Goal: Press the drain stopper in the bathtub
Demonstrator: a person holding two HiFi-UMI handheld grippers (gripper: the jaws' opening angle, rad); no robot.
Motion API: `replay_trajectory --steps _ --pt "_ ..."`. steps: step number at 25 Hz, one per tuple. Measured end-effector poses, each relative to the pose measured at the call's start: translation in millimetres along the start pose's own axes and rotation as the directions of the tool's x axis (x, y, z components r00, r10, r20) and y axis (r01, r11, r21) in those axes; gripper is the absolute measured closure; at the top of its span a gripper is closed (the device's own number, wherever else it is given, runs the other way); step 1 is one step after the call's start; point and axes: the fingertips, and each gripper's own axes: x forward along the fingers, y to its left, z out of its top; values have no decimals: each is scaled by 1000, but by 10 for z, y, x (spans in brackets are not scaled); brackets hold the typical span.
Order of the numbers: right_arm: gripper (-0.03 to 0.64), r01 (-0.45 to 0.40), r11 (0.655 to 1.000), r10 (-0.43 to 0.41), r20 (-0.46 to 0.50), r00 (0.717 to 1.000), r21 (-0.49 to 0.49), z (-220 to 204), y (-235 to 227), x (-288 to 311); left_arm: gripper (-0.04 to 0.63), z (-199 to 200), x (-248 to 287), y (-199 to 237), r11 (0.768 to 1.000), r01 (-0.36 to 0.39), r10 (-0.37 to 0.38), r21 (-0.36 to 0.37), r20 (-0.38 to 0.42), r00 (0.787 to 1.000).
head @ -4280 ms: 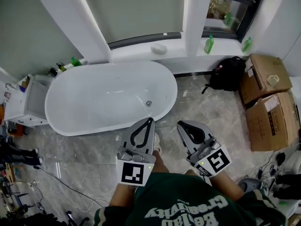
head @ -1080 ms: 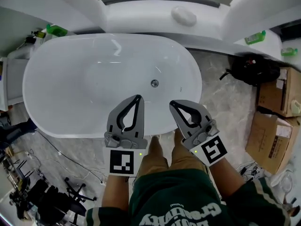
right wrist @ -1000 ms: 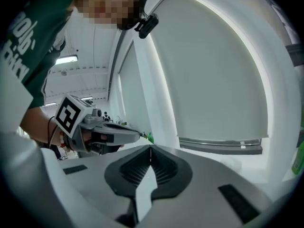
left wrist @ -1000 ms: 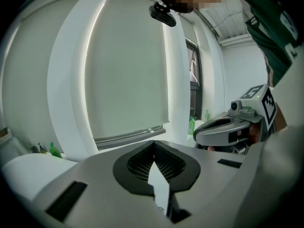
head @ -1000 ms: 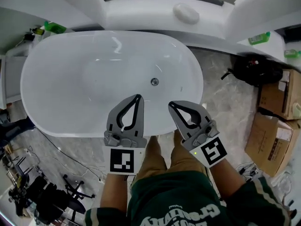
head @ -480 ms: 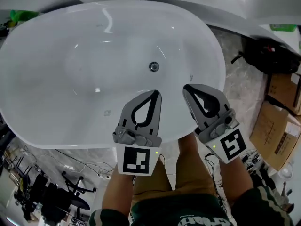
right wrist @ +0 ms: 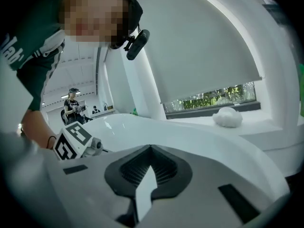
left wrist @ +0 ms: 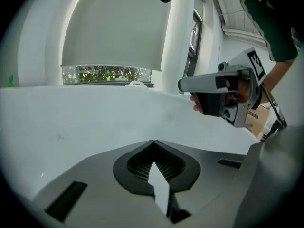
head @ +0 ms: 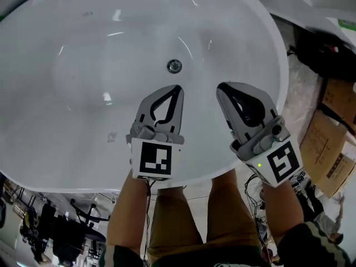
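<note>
Head view, drain stopper (head: 174, 66): it sits on the floor of the white bathtub (head: 72, 71), just beyond the tip of my left gripper (head: 177, 87) and apart from it. I judge the press is not yet made.
Head view, left gripper: clenched to a single point, nothing in it, hanging over the basin and aimed almost at the stopper.
Head view, right gripper (head: 221, 88): also clenched and empty, beside the left one and off to the right of the stopper.
Head view, risk: the tub floor looks glossy and curved. A tip that lands off-centre could skate off the small round cap and strike the enamel.
Left gripper view, jaws: my left gripper (left wrist: 153, 142) shows both jaws meeting, with nothing between them. Ahead I see only the bathtub (left wrist: 95, 118) wall and my right gripper (left wrist: 219, 93).
Left gripper view, risk: the stopper is not in this view, so I would be steering by the head view alone and could misjudge the depth.
Right gripper view, jaws: my right gripper (right wrist: 150, 147) is closed on nothing. The tub's rim (right wrist: 199, 139) and the left gripper's marker cube (right wrist: 72, 139) are ahead.
Right gripper view, risk: I am leaning far over the rim. An arm bumping it could jolt the pressing tip sideways.
</note>
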Motion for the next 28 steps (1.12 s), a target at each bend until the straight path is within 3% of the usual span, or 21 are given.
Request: replay_trajectory --steps 3,9,15,23,28 --pt "603 4 1000 -4 -22 1000 2 -215 -113 75 586 -307 334 126 999 9 -7 34 -64 998" --pt "603 7 998 -10 -56 998 -59 -453 -270 84 586 -846 873 148 998 66 -67 -15 -142 988" --pt "603 43 997 -43 1 999 57 -543 -455 13 586 -1428 1300 195 1000 -20 20 1 -250 968" --pt "603 52 997 -52 10 999 -62 -642 -326 121 586 -1815 1576 239 999 -50 48 4 -322 946" --pt "603 53 998 -53 8 999 -44 -695 -394 152 586 -1987 1739 327 996 -74 85 46 -364 927"
